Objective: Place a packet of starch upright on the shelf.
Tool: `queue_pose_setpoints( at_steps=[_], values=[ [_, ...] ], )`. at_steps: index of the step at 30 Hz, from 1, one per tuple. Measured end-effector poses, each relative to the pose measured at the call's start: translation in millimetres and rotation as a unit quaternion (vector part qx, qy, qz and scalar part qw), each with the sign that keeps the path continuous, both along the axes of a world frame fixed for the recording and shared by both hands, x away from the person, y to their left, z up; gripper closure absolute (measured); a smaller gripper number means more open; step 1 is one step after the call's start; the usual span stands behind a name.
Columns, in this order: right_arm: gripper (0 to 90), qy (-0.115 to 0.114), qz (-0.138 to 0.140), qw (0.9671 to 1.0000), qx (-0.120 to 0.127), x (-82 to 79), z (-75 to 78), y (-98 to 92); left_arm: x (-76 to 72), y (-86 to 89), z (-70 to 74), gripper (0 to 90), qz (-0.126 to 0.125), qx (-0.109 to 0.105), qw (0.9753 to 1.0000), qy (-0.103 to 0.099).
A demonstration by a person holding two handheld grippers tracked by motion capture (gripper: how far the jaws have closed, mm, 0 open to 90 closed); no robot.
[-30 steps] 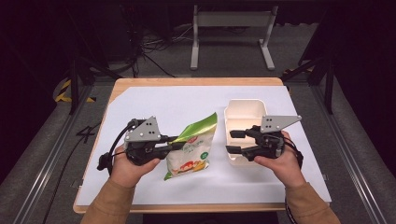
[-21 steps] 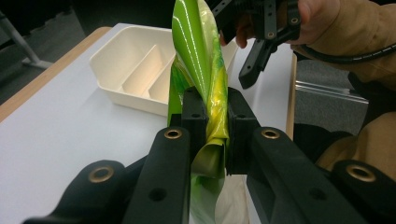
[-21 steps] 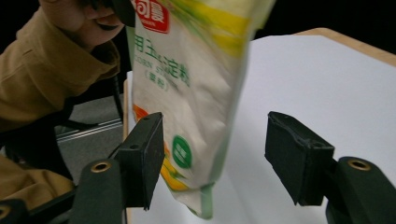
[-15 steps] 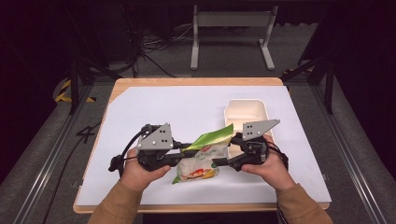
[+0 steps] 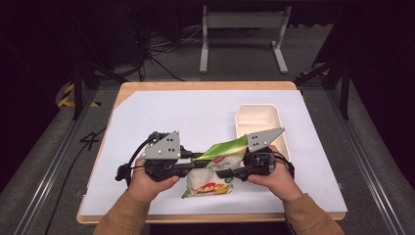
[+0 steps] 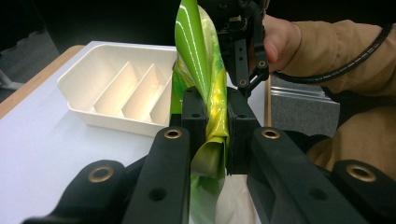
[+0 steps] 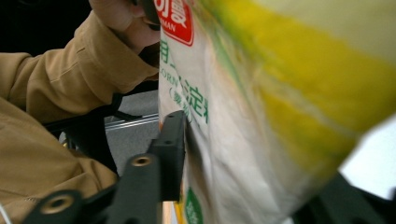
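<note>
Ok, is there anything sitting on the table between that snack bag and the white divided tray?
Nothing visible does. The snack bag is pinched by the left gripper and sits between the jaws of the right gripper. The white divided tray lies just beyond it, with bare white table cover around it.

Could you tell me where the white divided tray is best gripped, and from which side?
Grip the white divided tray on its near short rim wall, coming from the person's side: the rim is thin and upright, and the right gripper, shut on the snack bag, is closest to that edge.
</note>
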State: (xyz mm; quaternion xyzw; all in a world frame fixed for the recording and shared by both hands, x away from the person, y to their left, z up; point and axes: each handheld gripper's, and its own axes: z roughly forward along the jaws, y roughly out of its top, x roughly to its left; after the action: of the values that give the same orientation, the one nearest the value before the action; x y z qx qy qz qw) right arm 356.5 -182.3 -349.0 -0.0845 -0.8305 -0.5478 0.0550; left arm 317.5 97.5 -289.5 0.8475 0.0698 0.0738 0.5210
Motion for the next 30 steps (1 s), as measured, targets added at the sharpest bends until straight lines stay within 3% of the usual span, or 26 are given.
queue_pose_setpoints(
  at_steps=[13,16,18,22,30],
  values=[
    [73.6,-0.035,-0.01,0.9991,-0.02,-8.0,11.0,0.9,2.6,4.6,0.1,79.0,0.008,-0.004,1.0,-0.001],
    [74.4,-0.04,-0.016,0.9986,-0.03,-8.8,15.5,-0.3,4.6,6.1,0.4,69.6,0.018,-0.009,0.9998,0.003],
    [74.6,-0.042,-0.018,0.9983,-0.035,-8.2,18.8,-1.8,7.3,8.8,1.0,55.5,0.027,-0.021,0.9994,0.01],
    [74.8,-0.056,-0.027,0.9973,-0.038,-3.9,29.8,-7.4,10.8,15.2,2.0,39.4,0.055,-0.033,0.9979,0.012],
    [74.8,-0.084,-0.055,0.994,-0.043,9.2,59.2,-24.1,15.2,31.4,4.5,28.9,0.082,-0.061,0.9947,0.012]
  ],
)
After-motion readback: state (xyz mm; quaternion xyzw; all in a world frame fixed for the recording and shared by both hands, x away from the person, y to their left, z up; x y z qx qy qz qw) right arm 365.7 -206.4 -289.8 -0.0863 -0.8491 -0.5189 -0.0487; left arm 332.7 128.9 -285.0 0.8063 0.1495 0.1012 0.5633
